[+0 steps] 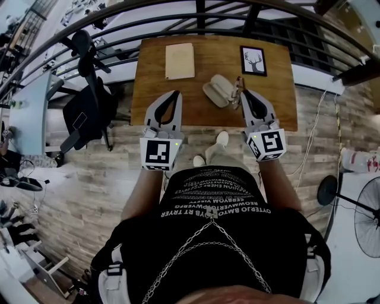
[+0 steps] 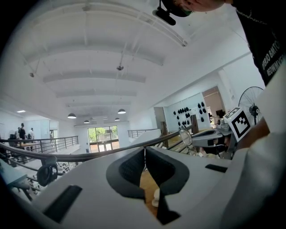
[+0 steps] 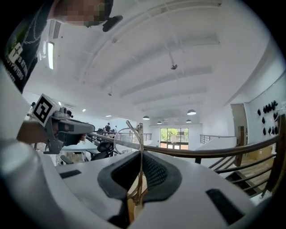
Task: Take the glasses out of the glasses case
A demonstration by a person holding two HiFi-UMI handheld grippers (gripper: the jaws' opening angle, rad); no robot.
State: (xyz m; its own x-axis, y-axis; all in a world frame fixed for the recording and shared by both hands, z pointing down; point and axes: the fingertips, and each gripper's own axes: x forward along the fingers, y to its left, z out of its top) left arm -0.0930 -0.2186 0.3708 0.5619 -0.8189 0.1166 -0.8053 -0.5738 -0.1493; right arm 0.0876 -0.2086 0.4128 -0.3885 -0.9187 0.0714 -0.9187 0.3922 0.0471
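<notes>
The light-coloured glasses case [image 1: 217, 90] lies open on the wooden table [image 1: 154, 89], right of the middle. My right gripper [image 1: 243, 95] is shut on the thin wire-framed glasses [image 1: 238, 89] and holds them up just right of the case. In the right gripper view the frame [image 3: 140, 147] stands upright, pinched between the dark pads [image 3: 156, 172]. The left gripper view shows the glasses [image 2: 185, 136] ahead of the right gripper [image 2: 210, 136]. My left gripper [image 1: 176, 95] hovers over the table's near edge, left of the case. Its jaws meet at the tips [image 2: 145, 152] with nothing in them.
A beige flat board [image 1: 179, 60] and a framed deer picture [image 1: 253, 60] lie at the back of the table. A dark railing [image 1: 196, 18] runs behind it. A black office chair [image 1: 89, 110] stands to the left and a fan [image 1: 365, 217] to the right.
</notes>
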